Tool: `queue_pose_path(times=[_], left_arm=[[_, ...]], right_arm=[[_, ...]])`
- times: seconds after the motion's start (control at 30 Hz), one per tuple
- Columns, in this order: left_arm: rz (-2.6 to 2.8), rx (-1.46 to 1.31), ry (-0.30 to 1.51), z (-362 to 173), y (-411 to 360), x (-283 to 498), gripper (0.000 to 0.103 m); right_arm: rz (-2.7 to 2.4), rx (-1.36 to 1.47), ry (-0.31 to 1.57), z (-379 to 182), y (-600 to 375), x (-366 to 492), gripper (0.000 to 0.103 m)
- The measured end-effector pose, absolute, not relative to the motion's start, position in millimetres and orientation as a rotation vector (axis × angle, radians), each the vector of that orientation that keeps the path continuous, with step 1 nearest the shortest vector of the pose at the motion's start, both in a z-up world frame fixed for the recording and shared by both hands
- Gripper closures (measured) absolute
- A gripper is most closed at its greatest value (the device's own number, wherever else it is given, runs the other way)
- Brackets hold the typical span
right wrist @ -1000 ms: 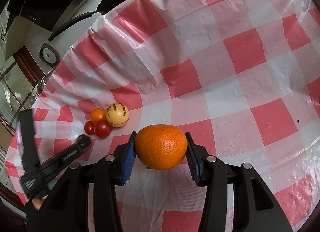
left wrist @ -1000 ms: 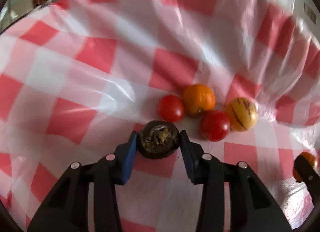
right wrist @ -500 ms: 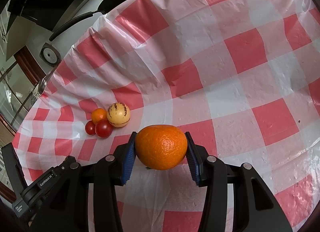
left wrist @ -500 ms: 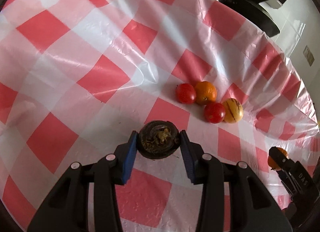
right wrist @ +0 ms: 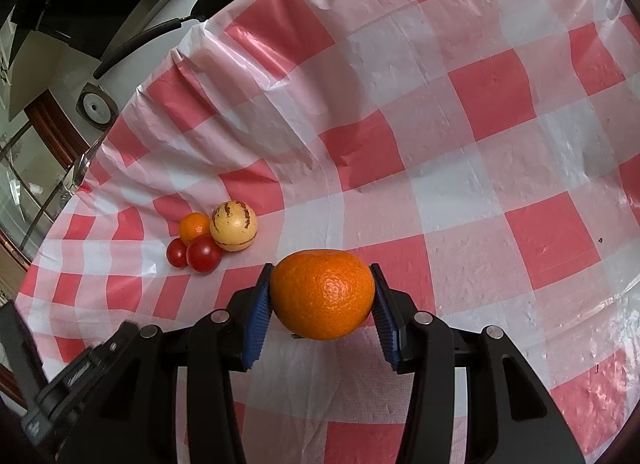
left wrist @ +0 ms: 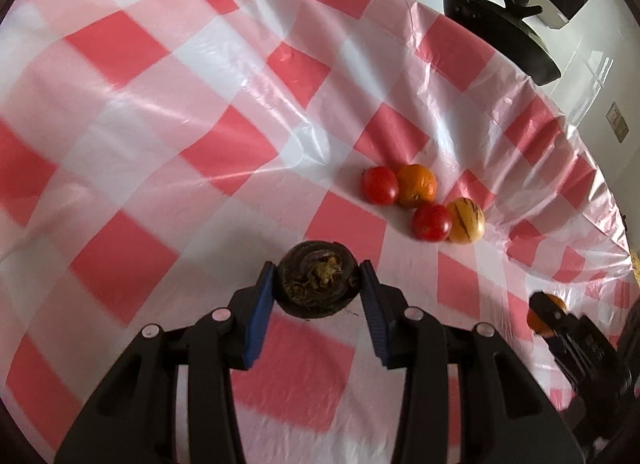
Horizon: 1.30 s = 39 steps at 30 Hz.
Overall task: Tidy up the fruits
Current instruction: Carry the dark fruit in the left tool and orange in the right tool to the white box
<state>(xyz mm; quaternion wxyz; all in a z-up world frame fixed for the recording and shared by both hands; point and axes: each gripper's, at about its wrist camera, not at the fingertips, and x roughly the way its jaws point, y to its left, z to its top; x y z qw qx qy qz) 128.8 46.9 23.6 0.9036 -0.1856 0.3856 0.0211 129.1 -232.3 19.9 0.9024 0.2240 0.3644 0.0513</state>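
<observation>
My left gripper (left wrist: 318, 282) is shut on a dark brown round fruit (left wrist: 318, 278) with a rough, crumbly top, held above the checked cloth. In the right wrist view my right gripper (right wrist: 322, 300) is shut on a large orange (right wrist: 324, 294). A cluster lies on the cloth: two red tomatoes (left wrist: 380, 185) (left wrist: 431, 222), a small orange (left wrist: 417, 185) and a yellow striped fruit (left wrist: 466, 221). The same cluster shows left of my right gripper, with the striped fruit (right wrist: 233, 226) nearest. The right gripper with its orange (left wrist: 538, 318) appears at the left wrist view's right edge.
A red-and-white checked plastic cloth (left wrist: 160, 144) covers the table, wrinkled near its far edge. A black pan (left wrist: 504, 36) sits beyond the cloth's far edge. The left gripper's body (right wrist: 80, 376) shows at the lower left of the right wrist view.
The left gripper has drawn back and rolled with its dark fruit, so the cluster now sits farther off, up and to the right. The right gripper and its orange have stayed put.
</observation>
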Motion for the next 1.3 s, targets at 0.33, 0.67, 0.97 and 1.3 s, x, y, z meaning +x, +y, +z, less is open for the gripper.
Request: queue_pose_path(times=[0.33,0.67,0.97,1.3], left_arm=[[0.081,-0.377,0.756,49,73,23,0.061],[0.182,-0.256,0.689,58,128,-101,0.061],[0.261,-0.268,0.698,42,171,-164,0.061],[0.292,-0.294,0.661,39,193,-213,0.061]], right_arm=[[0.131,0.458,0.760,21,-230,126,0.057],[0.266,0.429,0.791,30,-170,46,0.057],[0.472,0.376,0.842,37,-87,-33,0.057],[0.628,0.190,0.844,48,-17,-111,0.057]])
